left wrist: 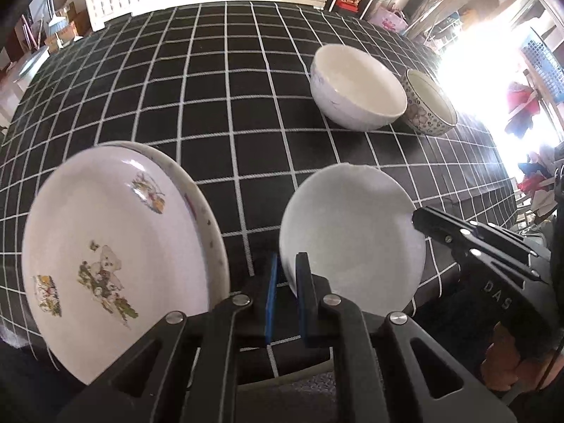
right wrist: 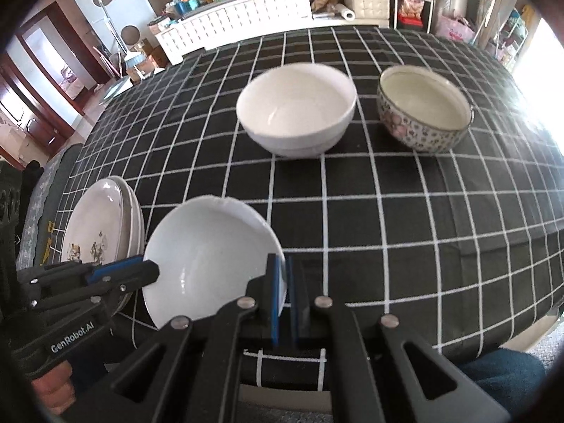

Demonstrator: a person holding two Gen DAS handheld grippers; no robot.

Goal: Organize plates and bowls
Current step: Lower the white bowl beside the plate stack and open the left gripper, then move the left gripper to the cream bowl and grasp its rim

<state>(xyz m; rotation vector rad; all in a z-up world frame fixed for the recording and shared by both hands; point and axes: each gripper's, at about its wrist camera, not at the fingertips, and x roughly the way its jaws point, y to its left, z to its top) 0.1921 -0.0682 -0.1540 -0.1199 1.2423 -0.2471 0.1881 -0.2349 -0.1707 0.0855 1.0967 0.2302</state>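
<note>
Plates [left wrist: 116, 246]: one stack, count unclear; three bowls; my left gripper [left wrist: 287, 275] and right gripper [right wrist: 283, 275] both pinch the near white bowl's [right wrist: 211, 257] rim; two others stand apart.

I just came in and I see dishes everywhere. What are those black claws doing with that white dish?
A person holds a claw in each hand. The left claw and right claw both pinch the rim of one plain white dish, on opposite sides. It is tilted above the checked tablecloth, right beside a stack of picture plates. A white bowl and a flowered bowl sit farther back.
</note>
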